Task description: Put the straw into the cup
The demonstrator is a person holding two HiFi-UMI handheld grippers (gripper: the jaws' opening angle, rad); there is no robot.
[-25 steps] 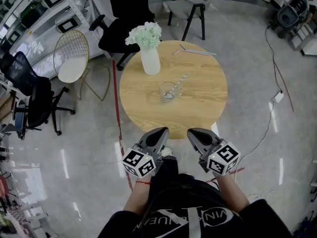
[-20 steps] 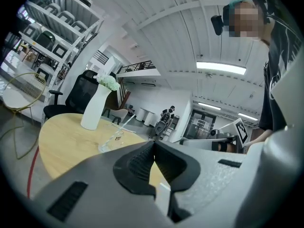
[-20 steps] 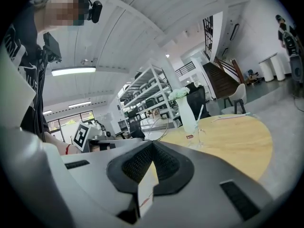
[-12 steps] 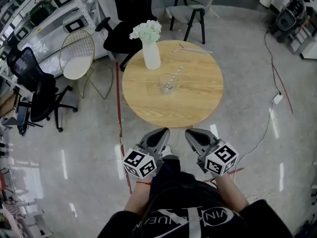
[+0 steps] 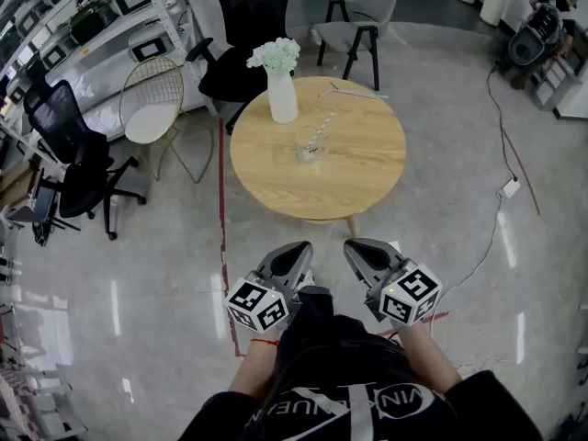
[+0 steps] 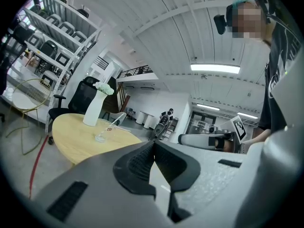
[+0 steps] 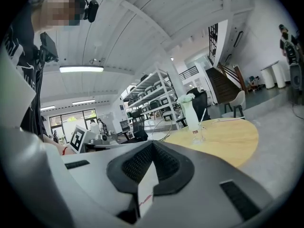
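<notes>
A clear cup stands near the middle of the round wooden table, with a striped straw leaning in it. The same cup shows far off in both gripper views. A second straw lies at the table's far edge. My left gripper and right gripper hang side by side over the floor, well short of the table. Both are shut, pads together, with nothing between them; the jaws meet at the left gripper and right gripper.
A white vase of pale flowers stands on the table's far left. Round the table are a gold wire chair, black office chairs, a grey chair and shelving. A red line and cables cross the glossy floor.
The table, cup and vase have drawn farther off and look smaller, so I have backed away from the table. Both grippers stay shut and keep their pose before my body.
</notes>
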